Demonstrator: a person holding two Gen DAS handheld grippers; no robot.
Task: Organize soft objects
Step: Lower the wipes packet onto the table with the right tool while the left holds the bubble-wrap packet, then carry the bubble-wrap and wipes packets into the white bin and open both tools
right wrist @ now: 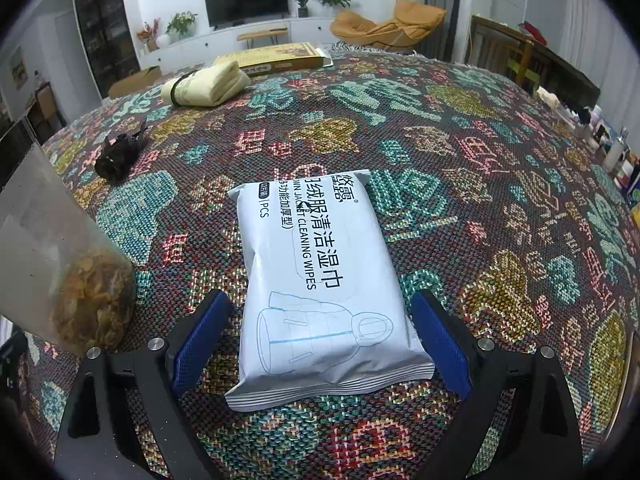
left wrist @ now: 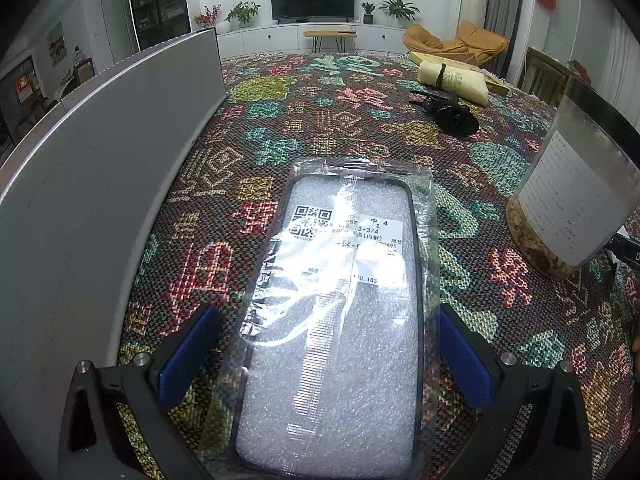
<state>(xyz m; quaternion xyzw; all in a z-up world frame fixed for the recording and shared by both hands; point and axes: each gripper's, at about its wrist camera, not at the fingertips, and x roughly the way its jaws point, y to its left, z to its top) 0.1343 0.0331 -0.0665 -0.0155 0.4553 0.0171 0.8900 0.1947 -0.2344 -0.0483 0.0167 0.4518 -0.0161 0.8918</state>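
Both grippers stood at the start of a pick, each lined up over its own item on the patterned woven cloth (right wrist: 460, 152) that covered the table. The left gripper (left wrist: 330, 354) was spread wide, its blue pads (left wrist: 188, 354) on either side of a bagged phone case (left wrist: 336, 320), a dark-rimmed shell filled with white foam and sealed in a clear, crinkled sleeve bearing a printed label; neither pad appeared to touch the plastic. A tall grey panel (left wrist: 100, 184) rose just beside the case on its left, and a clear pouch of dried pieces (left wrist: 576, 200) stood well off to the right. The right gripper (right wrist: 322, 344) was likewise parted, its pads flanking the near end of a white wipes pack (right wrist: 320, 280) that lay flat on the cloth, again with a visible gap on both sides. Farther back lay a folded yellow cloth bundle (right wrist: 208, 82) and a small black object (right wrist: 118, 156), untouched. The step in hand seemed to be the approach and centring before a grasp. The next move would probably call for closing each pair of fingers evenly across the item's width, gently, since the slick sleeve could slide and the soft pack could buckle, and for lifting the case clear of the panel.
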